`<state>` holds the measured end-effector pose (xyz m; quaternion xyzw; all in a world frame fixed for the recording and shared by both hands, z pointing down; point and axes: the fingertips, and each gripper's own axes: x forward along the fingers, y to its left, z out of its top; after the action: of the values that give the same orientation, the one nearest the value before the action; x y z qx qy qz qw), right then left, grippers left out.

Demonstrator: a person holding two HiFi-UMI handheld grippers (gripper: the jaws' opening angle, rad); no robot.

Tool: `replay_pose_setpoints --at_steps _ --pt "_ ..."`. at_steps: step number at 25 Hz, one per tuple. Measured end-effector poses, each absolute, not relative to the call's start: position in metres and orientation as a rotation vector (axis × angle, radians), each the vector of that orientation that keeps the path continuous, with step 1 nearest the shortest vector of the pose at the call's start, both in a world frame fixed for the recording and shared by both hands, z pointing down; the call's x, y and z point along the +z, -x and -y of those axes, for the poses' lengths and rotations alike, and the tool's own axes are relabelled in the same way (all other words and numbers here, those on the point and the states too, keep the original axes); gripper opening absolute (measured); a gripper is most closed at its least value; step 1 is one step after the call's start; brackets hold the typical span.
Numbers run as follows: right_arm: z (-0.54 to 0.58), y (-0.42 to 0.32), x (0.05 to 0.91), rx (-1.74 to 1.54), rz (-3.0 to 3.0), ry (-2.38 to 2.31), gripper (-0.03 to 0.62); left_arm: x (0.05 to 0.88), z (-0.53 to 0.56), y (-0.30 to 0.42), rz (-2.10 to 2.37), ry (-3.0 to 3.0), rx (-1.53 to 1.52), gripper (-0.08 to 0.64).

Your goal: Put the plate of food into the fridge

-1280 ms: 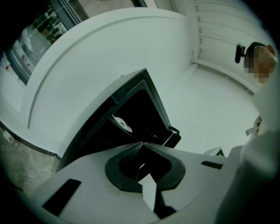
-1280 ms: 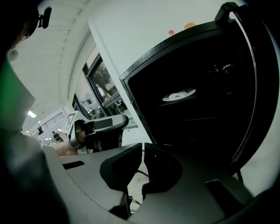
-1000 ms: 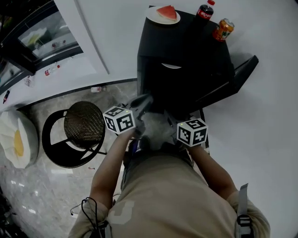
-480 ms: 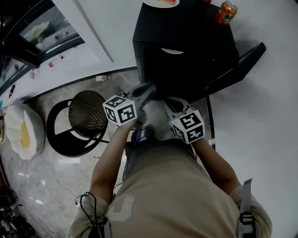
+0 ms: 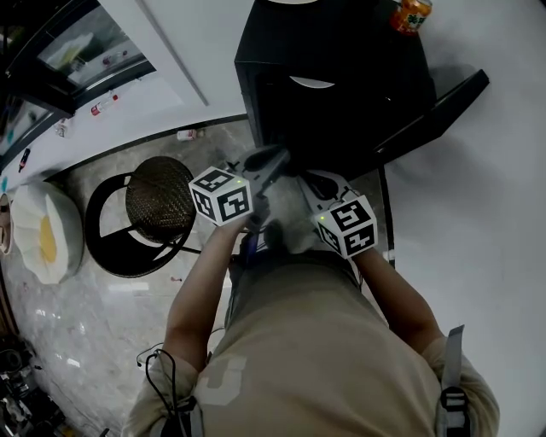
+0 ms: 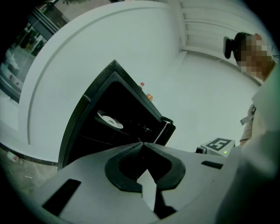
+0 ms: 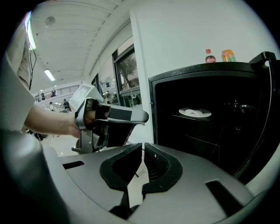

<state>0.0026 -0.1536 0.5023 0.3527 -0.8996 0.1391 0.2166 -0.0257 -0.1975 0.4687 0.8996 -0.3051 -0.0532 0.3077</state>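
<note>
The black fridge (image 5: 341, 51) stands open in front of me, its door (image 5: 435, 107) swung out to the right. A white plate (image 5: 311, 83) lies on its upper shelf, seen also in the left gripper view (image 6: 110, 120) and the right gripper view (image 7: 195, 113). Only a sliver of another white plate (image 5: 294, 2) shows on the fridge top. My left gripper (image 5: 277, 158) is shut and empty, low before the opening. My right gripper (image 5: 309, 181) beside it is shut too, with nothing between its jaws (image 7: 143, 146).
An orange can (image 5: 411, 13) and a dark bottle (image 7: 210, 56) stand on the fridge top. A round black stool (image 5: 158, 201) is on the floor to the left, with a white and yellow cushion (image 5: 47, 243) beyond it. White wall lies behind and to the right.
The view has tilted down: the fridge top has slid up, so the watermelon plate and the bottle have left the head view. Both grippers stay low before the fridge, still shut.
</note>
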Motion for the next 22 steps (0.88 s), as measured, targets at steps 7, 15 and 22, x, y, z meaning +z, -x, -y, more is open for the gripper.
replay_pose_setpoints --at_steps 7,15,22 --pt "0.145 -0.009 0.501 0.383 2.509 -0.968 0.031 0.463 0.190 0.019 0.810 -2.394 -0.125 0.012" --pt "0.136 -0.015 0.493 0.331 2.530 -0.947 0.031 0.454 0.183 0.009 0.832 -2.417 -0.108 0.011" --pt "0.131 -0.028 0.490 0.306 2.547 -0.952 0.031 0.450 0.171 -0.006 0.853 -2.474 -0.053 0.011"
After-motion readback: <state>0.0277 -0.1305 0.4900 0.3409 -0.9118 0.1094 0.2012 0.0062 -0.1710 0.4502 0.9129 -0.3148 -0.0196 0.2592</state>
